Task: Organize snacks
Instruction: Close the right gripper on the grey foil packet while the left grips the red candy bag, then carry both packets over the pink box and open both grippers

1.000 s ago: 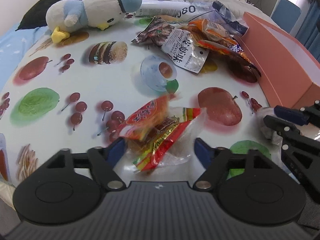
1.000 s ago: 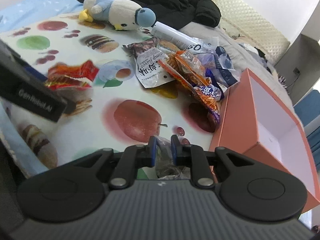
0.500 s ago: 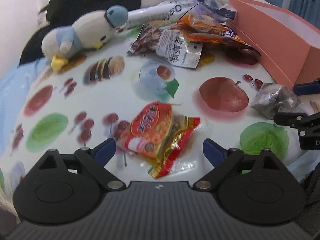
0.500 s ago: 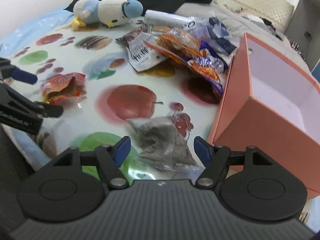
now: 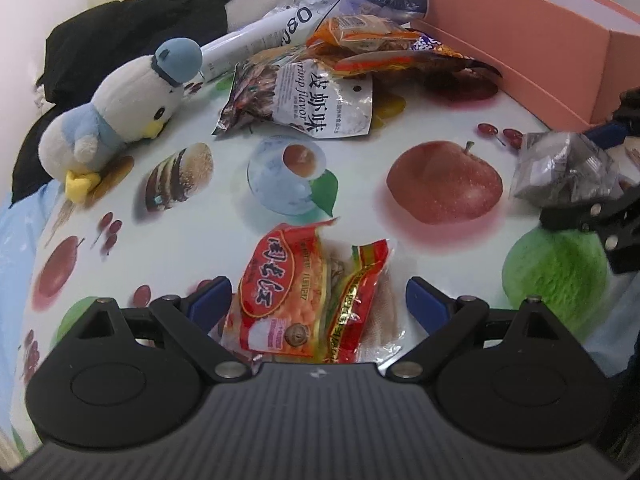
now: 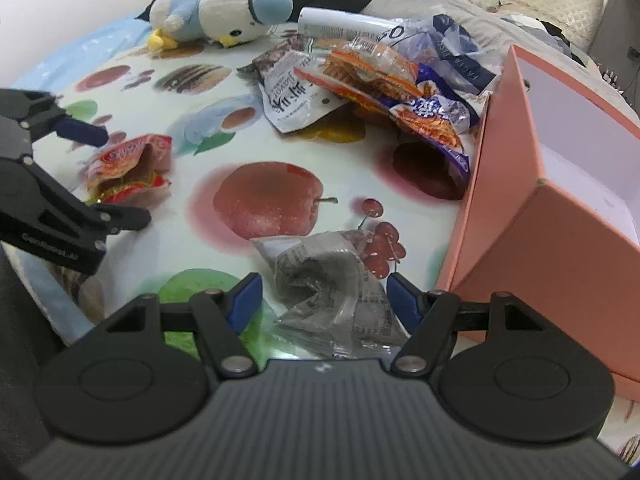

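Fruit-printed cloth point(image 5: 224, 240) covered the working surface, with dark clothing heaped at its far edge. At the right stood the largest item, a pink box point(image 6: 560, 240); its white interior showed no snacks in the part visible. Against its near wall lay a loose pile of snack bags point(image 6: 384, 84), none yet sorted, beside a white tube point(image 5: 260, 40) and a plush bird point(image 5: 132, 100).

Both tools were released. The left gripper point(image 5: 318, 304) had its jaws wide apart, having just opened further, with a red snack packet point(image 5: 280, 292) and a second red-and-yellow packet point(image 5: 356, 292) lying flat on the cloth between them, unpressed. The right gripper point(image 6: 322, 292) had also just opened; a crumpled grey packet point(image 6: 332, 280) rested between its jaws, free of the pads, just beside the box corner.

In my judgement the packets had been set out as separate groups. To do the step well, each tool should lift clear without dragging film, then take one bag at a time from the pile by a flat edge
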Available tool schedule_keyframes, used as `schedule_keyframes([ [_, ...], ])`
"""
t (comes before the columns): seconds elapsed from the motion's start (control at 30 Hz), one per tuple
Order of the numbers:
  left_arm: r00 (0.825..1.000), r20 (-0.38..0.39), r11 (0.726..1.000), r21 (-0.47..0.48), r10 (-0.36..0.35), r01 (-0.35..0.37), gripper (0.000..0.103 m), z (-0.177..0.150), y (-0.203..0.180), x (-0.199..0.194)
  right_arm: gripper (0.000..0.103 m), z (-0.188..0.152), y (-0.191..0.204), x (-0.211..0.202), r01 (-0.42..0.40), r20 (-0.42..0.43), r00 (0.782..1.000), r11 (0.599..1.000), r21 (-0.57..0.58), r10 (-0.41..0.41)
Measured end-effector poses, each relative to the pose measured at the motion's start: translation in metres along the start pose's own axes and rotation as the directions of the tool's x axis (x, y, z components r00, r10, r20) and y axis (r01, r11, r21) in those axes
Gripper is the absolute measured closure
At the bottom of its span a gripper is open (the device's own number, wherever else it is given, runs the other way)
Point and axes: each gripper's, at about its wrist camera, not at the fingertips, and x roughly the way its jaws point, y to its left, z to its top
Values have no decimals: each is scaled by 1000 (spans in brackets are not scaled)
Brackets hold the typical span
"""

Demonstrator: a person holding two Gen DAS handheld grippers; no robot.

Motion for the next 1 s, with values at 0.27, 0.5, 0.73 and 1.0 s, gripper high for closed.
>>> schedule_keyframes([
  [0.27,996,-46,987,-148,-71,63,6,6,16,16,39,-1,3,6,0,1,1000,1000,7,0],
  [0.5,997,-65,983,-180,-50,37,23,14,7,13,50,-2,10,4,13,14,1000,999,38,-14],
  [0.73,998,-66,977,-215,-7,-8,51,21,1,4,52,-2,2,-1,21,22,999,995,102,-23],
  [1.0,999,-51,970,-244,0,-13,82,37,-2,-11,53,-1,-7,-10,43,38,998,985,170,-50],
])
